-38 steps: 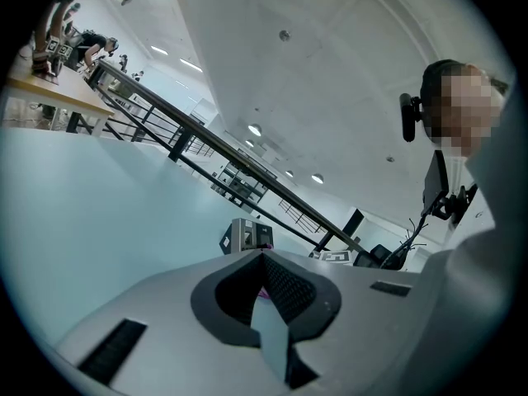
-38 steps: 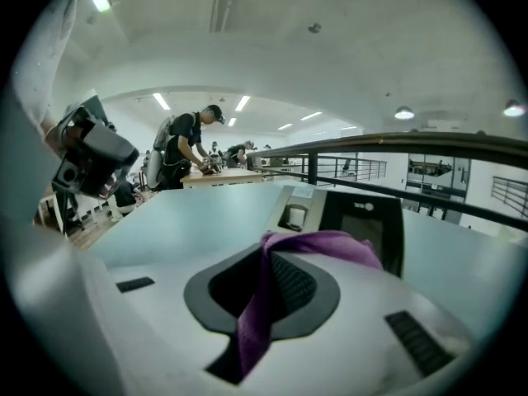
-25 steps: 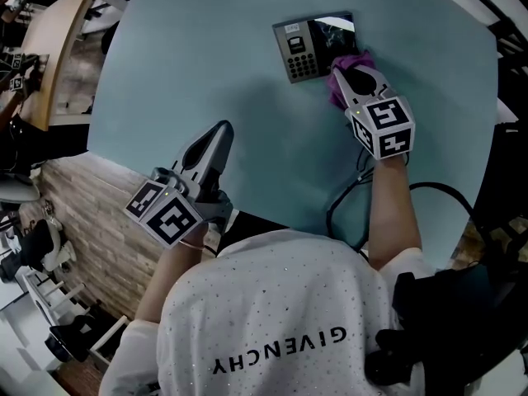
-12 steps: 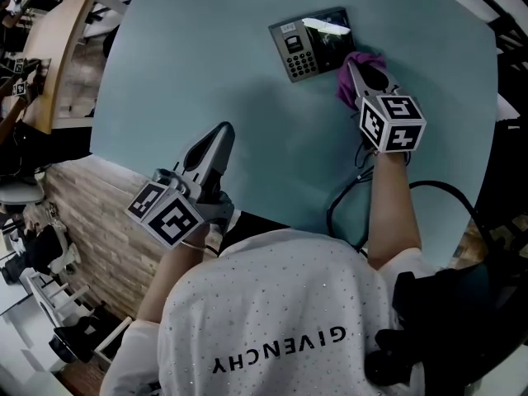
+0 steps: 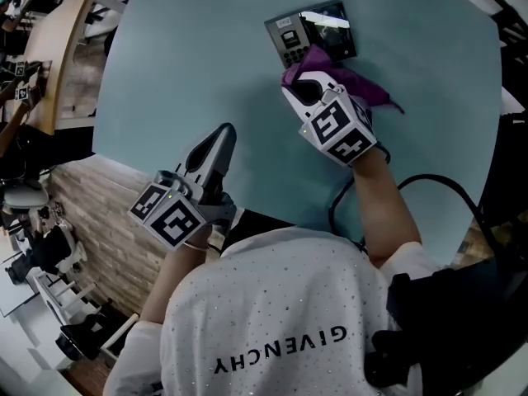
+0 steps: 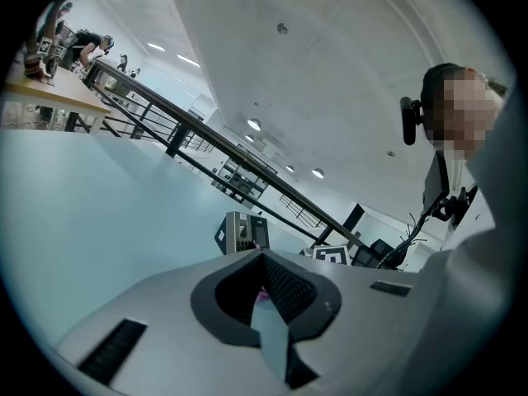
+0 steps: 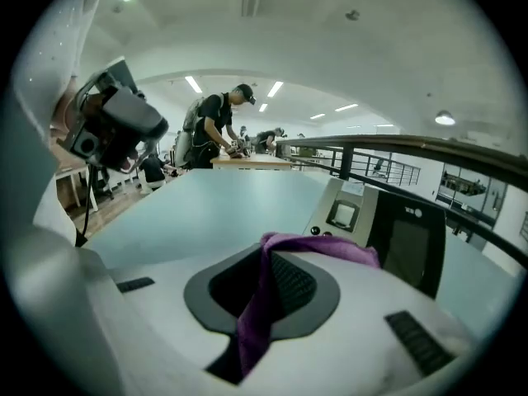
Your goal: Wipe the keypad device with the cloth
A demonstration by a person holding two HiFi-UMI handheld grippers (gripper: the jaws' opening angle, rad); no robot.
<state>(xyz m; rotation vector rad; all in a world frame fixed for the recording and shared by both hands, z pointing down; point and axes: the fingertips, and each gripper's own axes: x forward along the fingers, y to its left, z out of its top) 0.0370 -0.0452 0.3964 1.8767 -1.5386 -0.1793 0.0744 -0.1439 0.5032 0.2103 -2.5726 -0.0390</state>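
The keypad device [image 5: 309, 33] lies flat at the far side of the pale blue table [image 5: 190, 64], grey keypad part on its left, dark screen on its right. My right gripper [image 5: 299, 86] is shut on the purple cloth [image 5: 363, 85], its tips over the device's near edge by the keypad. The cloth trails off to the right behind it. In the right gripper view the cloth [image 7: 272, 287] hangs from the closed jaws, with the device [image 7: 363, 221] just ahead. My left gripper [image 5: 219, 139] rests shut and holds nothing near the table's front edge, far from the device [image 6: 242, 232].
A black cable [image 5: 429, 188] loops on the table beside my right forearm. The table's left edge drops to a brick-patterned floor [image 5: 82, 213]. Other benches and people stand far off in the right gripper view.
My right gripper has swept left from the device's right side to its keypad side, dragging the cloth along. The left gripper has stayed put.
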